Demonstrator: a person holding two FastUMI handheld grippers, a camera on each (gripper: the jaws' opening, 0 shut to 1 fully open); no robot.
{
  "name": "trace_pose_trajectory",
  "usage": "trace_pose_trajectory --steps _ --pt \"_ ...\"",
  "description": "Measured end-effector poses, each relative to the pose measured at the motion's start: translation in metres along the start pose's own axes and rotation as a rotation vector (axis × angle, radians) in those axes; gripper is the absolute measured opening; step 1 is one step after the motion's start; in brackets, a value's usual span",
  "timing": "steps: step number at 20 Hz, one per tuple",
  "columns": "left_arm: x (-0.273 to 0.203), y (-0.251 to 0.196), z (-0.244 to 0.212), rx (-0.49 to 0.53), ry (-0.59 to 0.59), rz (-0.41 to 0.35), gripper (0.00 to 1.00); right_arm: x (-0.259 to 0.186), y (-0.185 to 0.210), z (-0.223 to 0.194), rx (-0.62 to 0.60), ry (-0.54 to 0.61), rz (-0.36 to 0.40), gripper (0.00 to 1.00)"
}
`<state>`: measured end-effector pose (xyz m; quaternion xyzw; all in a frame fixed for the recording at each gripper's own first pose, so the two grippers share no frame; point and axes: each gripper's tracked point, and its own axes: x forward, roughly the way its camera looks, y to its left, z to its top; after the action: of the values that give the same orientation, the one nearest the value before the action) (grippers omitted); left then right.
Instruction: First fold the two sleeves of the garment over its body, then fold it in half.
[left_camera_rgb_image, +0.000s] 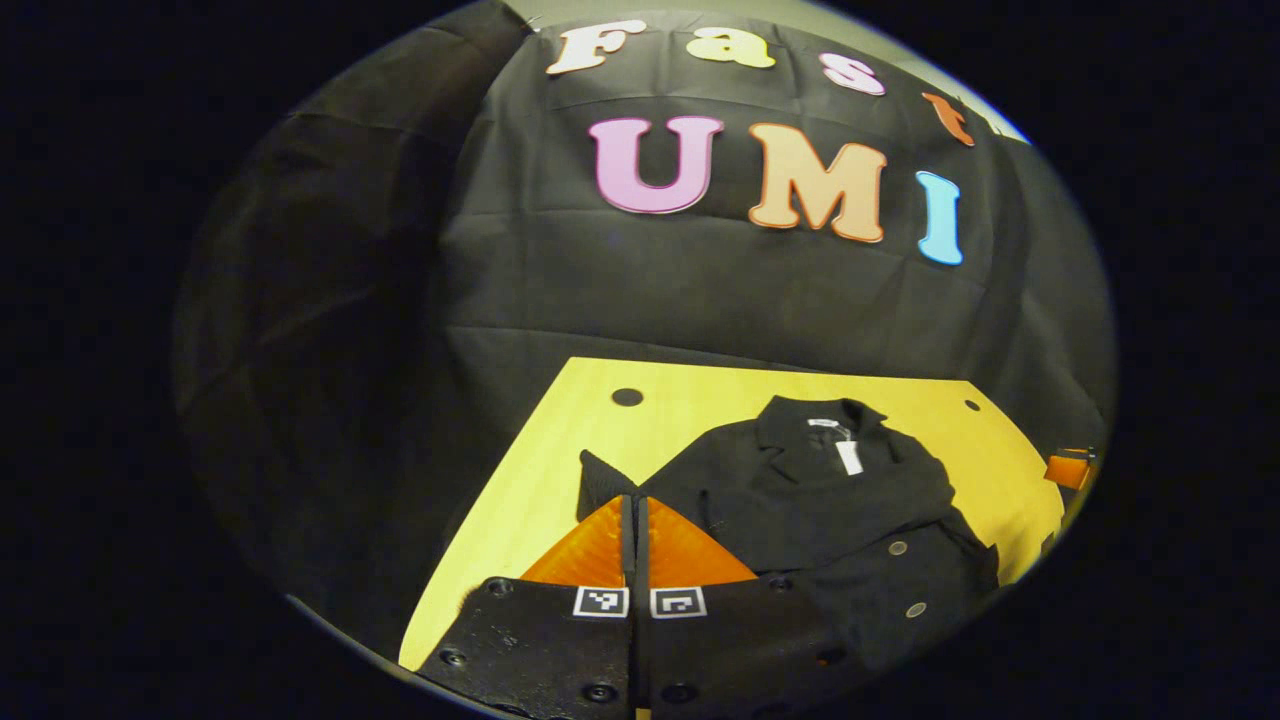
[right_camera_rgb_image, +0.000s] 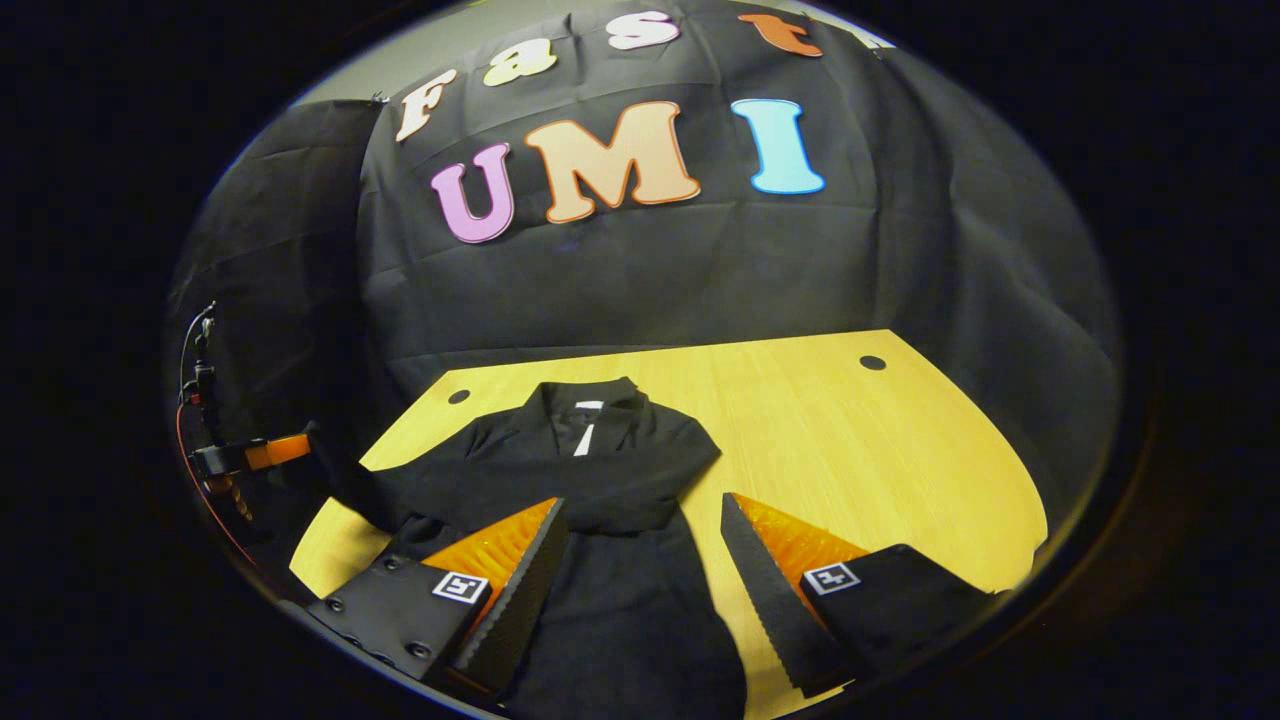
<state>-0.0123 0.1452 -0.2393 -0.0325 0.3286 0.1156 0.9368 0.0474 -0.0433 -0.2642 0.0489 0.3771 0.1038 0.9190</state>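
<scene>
Wooden counter (right_camera_rgb_image: 850, 440), backed by the booth's black cloth wall (right_camera_rgb_image: 620, 280), with round holes near its far corners. On it lies the dark garment (right_camera_rgb_image: 620, 480), collar toward 12 o'clock and hem toward 6 o'clock in the right gripper view; a white tag (right_camera_rgb_image: 588, 428) hangs at the neckline, and pale buttons (left_camera_rgb_image: 897, 548) show on the front panel in the left gripper view. One sleeve (right_camera_rgb_image: 600, 505) lies folded across the body, running from the shoulder at 3 o'clock toward 9 o'clock; the other sleeve (left_camera_rgb_image: 598, 482) reaches out toward 9 o'clock in the left gripper view, its end just ahead of the left claw (left_camera_rgb_image: 634, 520). That claw's jaws stand pressed together with no gap between them, and whether cloth is caught at their tips cannot be told. The right claw (right_camera_rgb_image: 640, 525) stands wide, holding nothing, above the lower body of the garment: one finger over the cloth, the other over bare wood at 3 o'clock beside the hem.
</scene>
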Motion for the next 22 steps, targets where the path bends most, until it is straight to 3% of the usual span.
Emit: trace_pose_trajectory --steps 13,22 --pt "0.046 -0.161 0.035 0.131 -0.013 -0.204 0.0 -0.049 -0.107 -0.036 0.112 -0.008 -0.12 0.98" --pt "0.068 -0.246 0.016 0.208 0.047 -0.317 0.0 -0.069 -0.147 -0.056 0.173 -0.004 -0.176 0.98"
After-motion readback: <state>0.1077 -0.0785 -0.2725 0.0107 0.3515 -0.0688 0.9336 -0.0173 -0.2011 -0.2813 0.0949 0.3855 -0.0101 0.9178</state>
